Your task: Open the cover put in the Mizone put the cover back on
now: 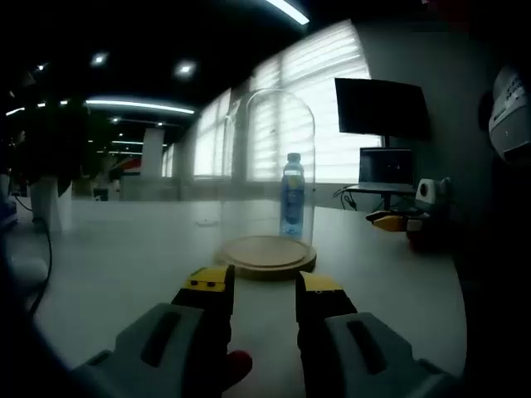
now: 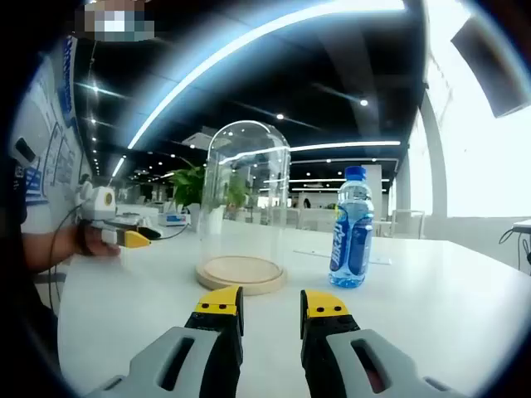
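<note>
Right gripper view: glass cover (image 2: 246, 195) sits on its wooden base (image 2: 241, 273); Mizone bottle (image 2: 352, 230) stands outside at 3 o'clock. Right gripper (image 2: 271, 304) and left gripper (image 1: 261, 284) gape empty; nothing begun

A white desk (image 1: 124, 249) is stretching across the lower frame. At upper right of the left gripper view, a dark monitor (image 1: 382, 108) is standing before bright blinds (image 1: 307, 99), a laptop (image 1: 386, 168) sitting below it. Left of centre in the right gripper view, green plants (image 2: 189, 186) are standing.
</note>
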The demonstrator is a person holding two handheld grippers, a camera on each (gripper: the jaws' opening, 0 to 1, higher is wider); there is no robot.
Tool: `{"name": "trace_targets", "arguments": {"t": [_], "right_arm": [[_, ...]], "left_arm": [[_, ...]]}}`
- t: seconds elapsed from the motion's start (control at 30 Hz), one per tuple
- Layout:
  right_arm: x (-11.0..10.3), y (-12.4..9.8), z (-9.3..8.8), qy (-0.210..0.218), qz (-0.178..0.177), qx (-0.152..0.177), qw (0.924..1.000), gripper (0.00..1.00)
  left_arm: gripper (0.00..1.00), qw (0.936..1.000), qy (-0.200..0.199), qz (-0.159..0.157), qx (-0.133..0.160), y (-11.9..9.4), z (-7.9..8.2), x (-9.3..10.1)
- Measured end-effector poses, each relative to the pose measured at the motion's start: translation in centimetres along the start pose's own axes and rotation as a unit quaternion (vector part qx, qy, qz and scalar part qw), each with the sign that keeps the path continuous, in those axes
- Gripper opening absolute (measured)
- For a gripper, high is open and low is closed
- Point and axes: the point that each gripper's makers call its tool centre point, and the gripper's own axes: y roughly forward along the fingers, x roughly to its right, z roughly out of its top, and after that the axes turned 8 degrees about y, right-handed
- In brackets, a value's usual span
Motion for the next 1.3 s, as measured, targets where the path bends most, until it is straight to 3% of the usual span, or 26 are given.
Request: {"name": "trace_targets", "arguments": {"t": [1.3], "right_arm": [[-0.25, 0.12, -0.48, -0.009, 0.003, -0.01, 0.9999, 0.21]], "left_arm": [[0.24, 0.9999, -0.005, 0.003, -0.013, 0.14, -0.39, 0.04]]}}
